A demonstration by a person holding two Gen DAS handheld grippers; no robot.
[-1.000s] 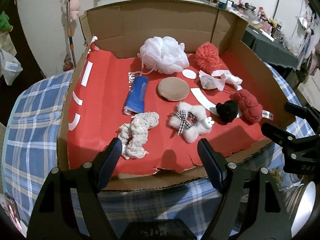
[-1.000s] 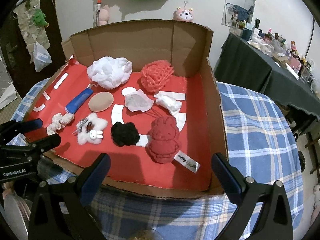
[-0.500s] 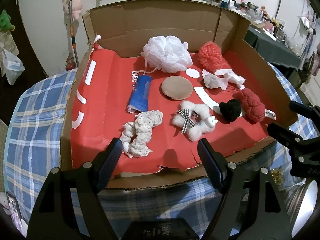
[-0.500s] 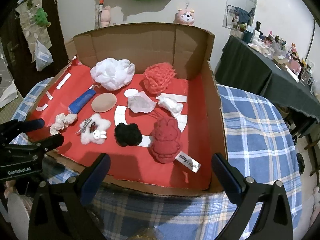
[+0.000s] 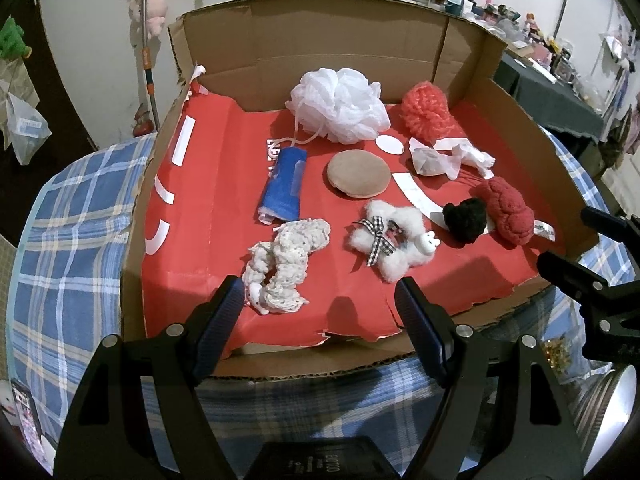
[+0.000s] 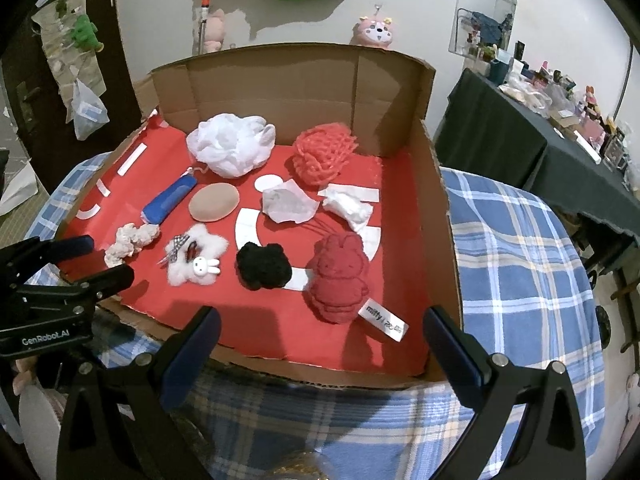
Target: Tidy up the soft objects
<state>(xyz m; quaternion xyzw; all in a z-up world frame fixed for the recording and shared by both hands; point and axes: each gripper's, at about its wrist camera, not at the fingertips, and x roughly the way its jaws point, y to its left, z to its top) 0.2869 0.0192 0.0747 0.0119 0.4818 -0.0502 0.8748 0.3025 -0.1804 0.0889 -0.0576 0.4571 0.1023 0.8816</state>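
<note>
A cardboard box [image 5: 132, 240] lined in red [image 6: 434, 200] holds several soft things. I see a white mesh puff [image 5: 340, 106] [image 6: 232, 144], a red mesh puff [image 5: 426, 110] [image 6: 324, 154], a tan pad [image 5: 358, 173], a blue roll [image 5: 284, 186], a cream crochet piece [image 5: 286, 264], a white fluffy bunny clip [image 5: 394, 238] [image 6: 196, 258], a black pom [image 5: 466, 220] [image 6: 262, 266] and a red plush [image 5: 506, 210] [image 6: 338, 276]. My left gripper [image 5: 320, 300] is open at the box's near edge, just before the crochet piece. My right gripper [image 6: 320, 332] is open and empty, just before the red plush.
The box stands on a blue plaid cloth [image 6: 520, 260]. Two crumpled white wrappers [image 6: 288, 202] lie mid-box. A dark table with clutter [image 6: 540, 128] stands at the right. Each gripper shows in the other's view, the left one [image 6: 60, 276] at the box's left corner.
Both grippers have edged closer to the box, so the objects look larger. Nothing in the box has moved and both stay open.
</note>
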